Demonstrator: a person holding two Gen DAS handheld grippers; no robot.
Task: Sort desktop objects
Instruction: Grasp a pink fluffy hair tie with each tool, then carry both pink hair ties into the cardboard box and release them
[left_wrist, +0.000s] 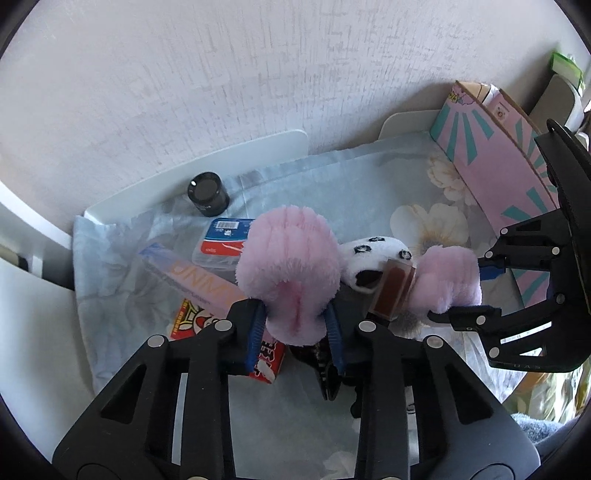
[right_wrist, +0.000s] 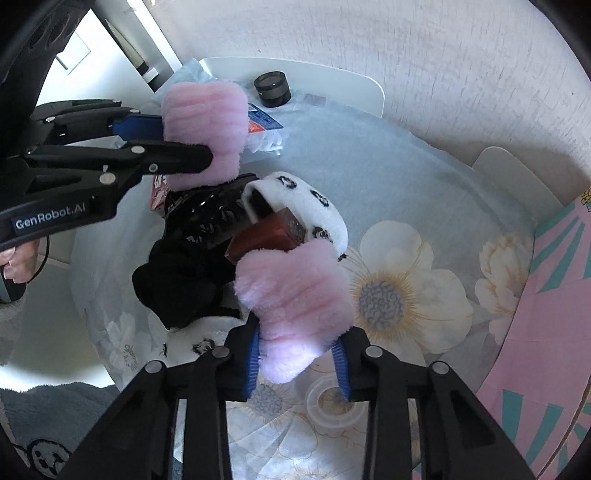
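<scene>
Fluffy earmuffs lie over a pile on the floral cloth (left_wrist: 369, 177): two pink puffs joined by a white spotted band (left_wrist: 369, 251). My left gripper (left_wrist: 295, 326) is shut on the left pink puff (left_wrist: 288, 258), its blue pads pressing into the fur. My right gripper (right_wrist: 297, 354) is shut on the other pink puff (right_wrist: 295, 295). Each gripper shows in the other's view: the right gripper (left_wrist: 458, 291) at the right edge, the left gripper (right_wrist: 192, 142) at the upper left. A brown see-through bottle (right_wrist: 266, 236) leans against the band (right_wrist: 306, 206).
A black hair clip (right_wrist: 207, 218) and dark cloth (right_wrist: 177, 280) lie under the earmuffs. Behind are a black jar (left_wrist: 208, 194), a blue-and-white packet (left_wrist: 221, 240), an orange tube box (left_wrist: 192, 277) and a red box (left_wrist: 192, 321). A pink cardboard box (left_wrist: 498, 166) stands at the right.
</scene>
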